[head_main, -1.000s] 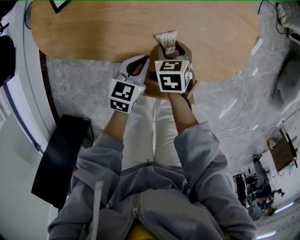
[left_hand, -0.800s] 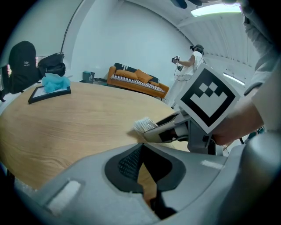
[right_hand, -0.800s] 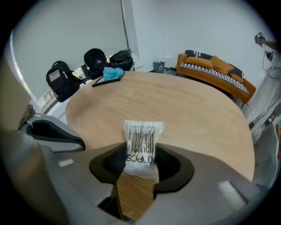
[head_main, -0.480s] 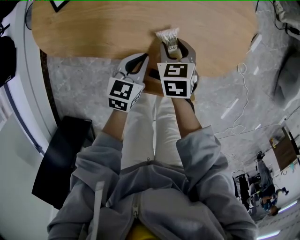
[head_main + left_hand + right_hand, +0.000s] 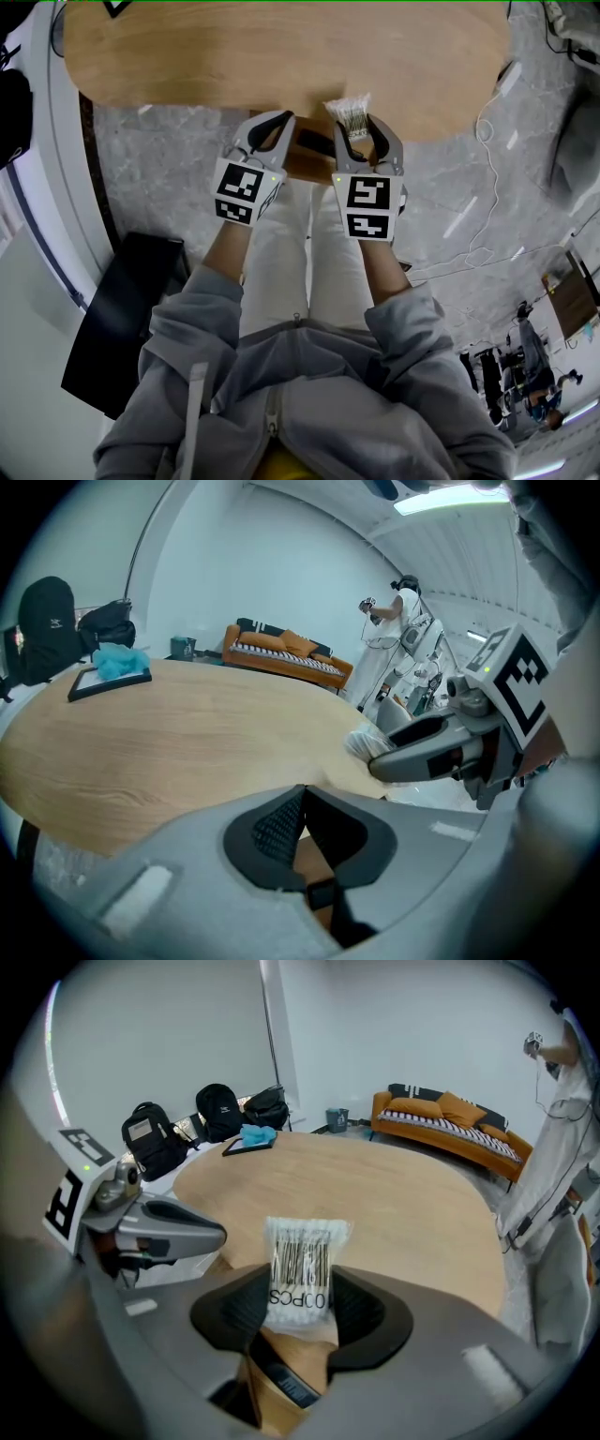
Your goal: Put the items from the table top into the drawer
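Packet (image 5: 300,1269) of cotton swabs, clear with a barcode, stood upright between the jaws of the right gripper (image 5: 300,1309). The pads pressed on its lower half, and its top stuck out above them. In the head view the packet (image 5: 350,112) was over the near edge of the table (image 5: 234,66). It was close to the drawer (image 5: 309,164), which showed as a brown strip below that edge, between the two grippers. The left gripper (image 5: 302,803) had its jaws together with nothing in them and hung just beside the right one at the table's edge. At the table's far side lay a dark tablet (image 5: 105,680) with a blue cloth (image 5: 120,658) on it.
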Demonstrator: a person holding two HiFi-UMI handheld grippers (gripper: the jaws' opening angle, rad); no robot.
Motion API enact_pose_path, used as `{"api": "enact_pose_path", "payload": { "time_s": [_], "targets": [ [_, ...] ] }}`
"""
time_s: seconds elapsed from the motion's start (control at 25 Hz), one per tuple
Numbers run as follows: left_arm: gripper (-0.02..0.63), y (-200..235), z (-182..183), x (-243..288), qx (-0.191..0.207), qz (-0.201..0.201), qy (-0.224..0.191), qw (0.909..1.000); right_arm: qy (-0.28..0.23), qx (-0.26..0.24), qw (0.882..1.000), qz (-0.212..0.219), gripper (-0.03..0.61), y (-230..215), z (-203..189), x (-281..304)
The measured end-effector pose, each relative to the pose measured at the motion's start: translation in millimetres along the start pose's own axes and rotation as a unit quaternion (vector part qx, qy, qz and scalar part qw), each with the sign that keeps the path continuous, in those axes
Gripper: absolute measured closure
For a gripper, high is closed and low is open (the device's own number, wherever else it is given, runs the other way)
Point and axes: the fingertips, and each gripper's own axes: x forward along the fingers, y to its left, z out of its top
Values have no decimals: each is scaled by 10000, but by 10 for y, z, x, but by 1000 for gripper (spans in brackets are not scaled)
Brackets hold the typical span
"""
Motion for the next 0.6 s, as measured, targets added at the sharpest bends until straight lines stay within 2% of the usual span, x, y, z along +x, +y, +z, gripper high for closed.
{"api": "enact_pose_path", "payload": {
  "time_s": [0.2,0.32,0.6],
  "targets": [
    [610,-68,-93,-56,8,-9,7,10000,402,-371,9983,209,397,210,-530,-99],
    [610,-93,-189,-76,9,-25,44,10000,621,-760,9947,293,397,291,-827,-76],
    [609,-181,-407,-98,3,-109,206,9997,1173,-1889,9742,382,397,294,-1456,123]
  ]
}}
